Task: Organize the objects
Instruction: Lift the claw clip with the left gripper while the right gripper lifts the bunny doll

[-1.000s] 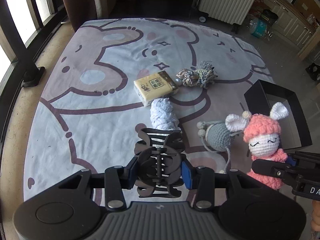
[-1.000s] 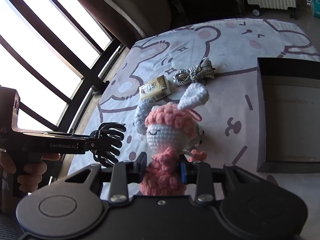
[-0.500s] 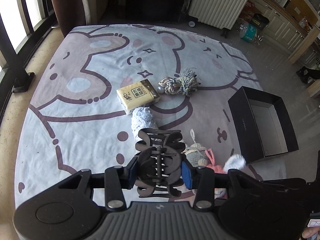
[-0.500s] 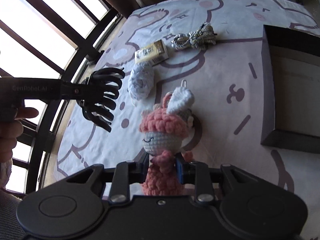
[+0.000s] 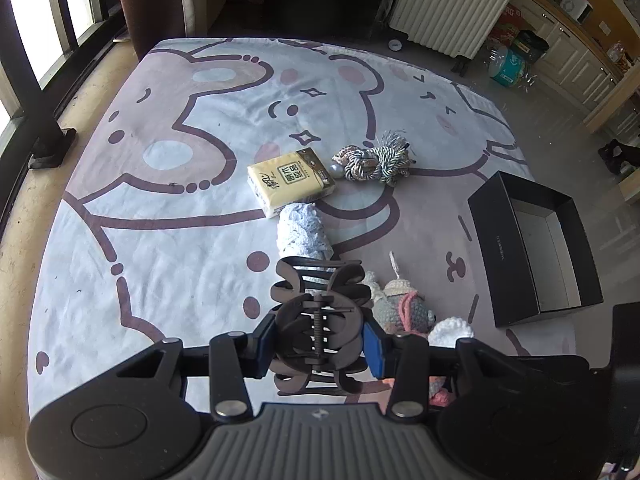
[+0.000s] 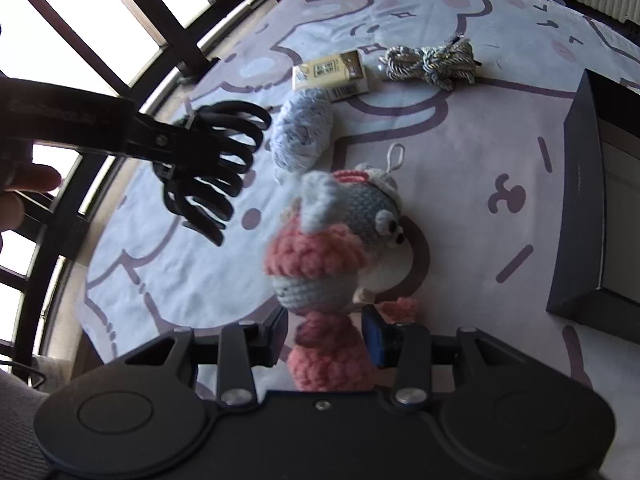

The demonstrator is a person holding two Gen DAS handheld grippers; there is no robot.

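The left gripper (image 5: 319, 350) is closed on a dark hair claw (image 5: 318, 330) and holds it in the air above the mat (image 5: 160, 240); its blue pads (image 5: 373, 346) press on both sides of the claw's hinge part. The right gripper (image 6: 325, 334) has the pink doll (image 6: 320, 280) between its jaws, and the jaws have just been opening; the right pad (image 6: 372, 340) seems to stand a little apart from the doll's pink body, so I judge the grip is released or nearly so, though the blur makes this not fully sure. The doll leans with its head forward, against the grey mouse toy (image 6: 372, 212) that lies on the mat just ahead. Its long axis runs away from the gripper, along the fingers. The black box (image 6: 600, 200) is open and lies to the right of the right gripper, well apart from the doll, so the right hand is the nearer one to it. Farther on the mat are the yarn ball (image 6: 300, 136), the tissue pack (image 6: 330, 74) and the rope (image 6: 434, 62), all still outside the box. If the doll should go into the box, the coming move must carry it sideways to the right.
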